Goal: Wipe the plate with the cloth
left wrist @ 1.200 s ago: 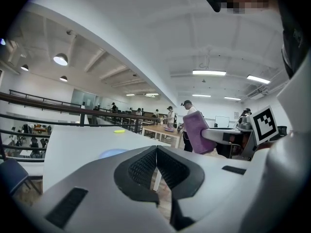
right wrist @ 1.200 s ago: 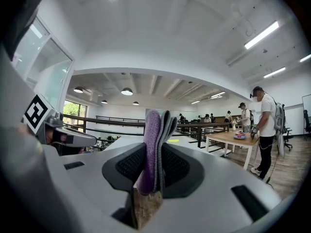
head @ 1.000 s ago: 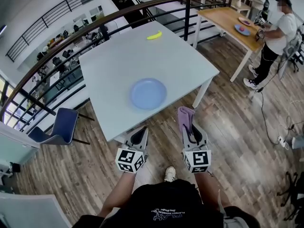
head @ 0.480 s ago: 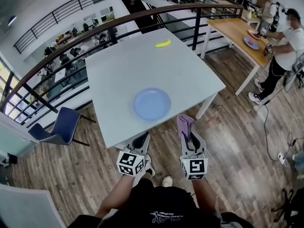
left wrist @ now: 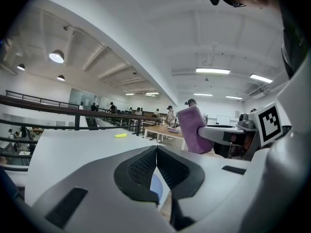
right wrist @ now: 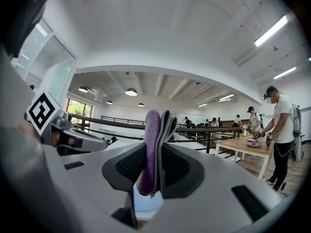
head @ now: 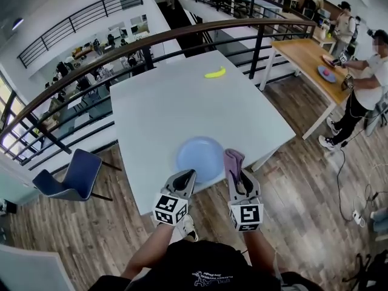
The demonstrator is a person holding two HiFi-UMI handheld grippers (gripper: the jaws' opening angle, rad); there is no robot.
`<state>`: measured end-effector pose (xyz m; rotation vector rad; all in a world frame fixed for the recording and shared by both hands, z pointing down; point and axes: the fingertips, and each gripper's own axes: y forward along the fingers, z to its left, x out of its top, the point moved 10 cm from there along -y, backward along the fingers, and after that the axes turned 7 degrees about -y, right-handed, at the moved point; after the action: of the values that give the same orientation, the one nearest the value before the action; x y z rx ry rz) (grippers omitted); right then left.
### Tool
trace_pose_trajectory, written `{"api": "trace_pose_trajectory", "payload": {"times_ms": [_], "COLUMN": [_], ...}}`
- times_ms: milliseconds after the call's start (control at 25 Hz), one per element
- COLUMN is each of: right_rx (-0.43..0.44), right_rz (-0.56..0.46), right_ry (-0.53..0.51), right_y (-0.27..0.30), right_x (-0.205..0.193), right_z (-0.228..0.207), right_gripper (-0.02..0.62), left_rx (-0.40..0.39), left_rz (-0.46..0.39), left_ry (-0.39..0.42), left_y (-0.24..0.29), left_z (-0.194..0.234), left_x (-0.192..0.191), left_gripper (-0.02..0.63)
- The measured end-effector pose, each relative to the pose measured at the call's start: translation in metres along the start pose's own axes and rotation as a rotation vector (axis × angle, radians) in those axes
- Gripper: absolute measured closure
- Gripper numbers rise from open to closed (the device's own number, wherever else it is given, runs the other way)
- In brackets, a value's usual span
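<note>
The right hand-held gripper (head: pixel 237 176) is clamped on the folded purple cloth (head: pixel 233 160), which stands upright between its jaws at the near right rim of the blue plate (head: pixel 197 155). The left hand-held gripper (head: pixel 184 178) has its jaws together and empty, beside the plate's near left rim. The plate rests on the white worktop (head: pixel 163 102), near its front edge.

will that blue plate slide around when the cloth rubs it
Probably: the plate looks thin and light, lying loose on a smooth white table near its edge. The cloth in the right tongs looks soft, so it should bend rather than scrape.
</note>
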<state>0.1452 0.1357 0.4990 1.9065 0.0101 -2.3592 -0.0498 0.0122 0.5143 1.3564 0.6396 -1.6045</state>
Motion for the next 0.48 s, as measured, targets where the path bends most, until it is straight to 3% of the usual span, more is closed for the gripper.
{"api": "trace_pose_trajectory", "payload": {"times_ms": [480], "right_rx": [0.032], "right_rz": [0.031], "right_ry": [-0.037], "right_y": [0.121], "right_x": [0.032], "right_z": [0.043], "right_gripper": [0.495], "left_rx": [0.005], "left_rz": [-0.022], "left_ry": [-0.01], "left_y": [0.027], "left_z": [0.117], "left_x": [0.044], "left_gripper": [0.591]}}
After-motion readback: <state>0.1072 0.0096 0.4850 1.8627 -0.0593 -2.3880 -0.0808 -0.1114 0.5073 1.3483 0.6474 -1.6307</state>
